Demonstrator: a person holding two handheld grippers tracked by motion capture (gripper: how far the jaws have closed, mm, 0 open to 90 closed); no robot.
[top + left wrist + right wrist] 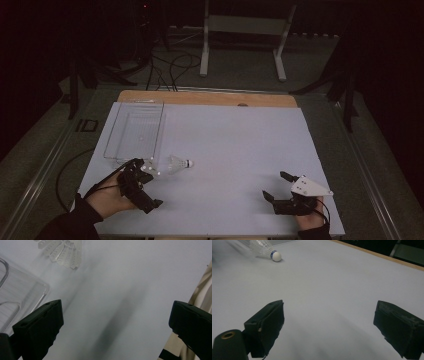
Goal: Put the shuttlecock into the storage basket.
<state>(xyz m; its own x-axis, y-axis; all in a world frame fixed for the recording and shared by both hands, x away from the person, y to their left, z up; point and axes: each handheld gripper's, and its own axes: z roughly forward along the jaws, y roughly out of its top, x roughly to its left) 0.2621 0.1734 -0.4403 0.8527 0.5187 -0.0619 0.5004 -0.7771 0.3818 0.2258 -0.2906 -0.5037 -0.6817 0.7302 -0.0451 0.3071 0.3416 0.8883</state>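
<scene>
Dim room, pale tabletop (225,150) (shuttlecock (179,163)), clear tray (112,150)

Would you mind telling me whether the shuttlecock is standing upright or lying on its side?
On its side. The shuttlecock lies on the table, its white cork tip pointing sideways and its feathers toward the left hand-held gripper.
</scene>
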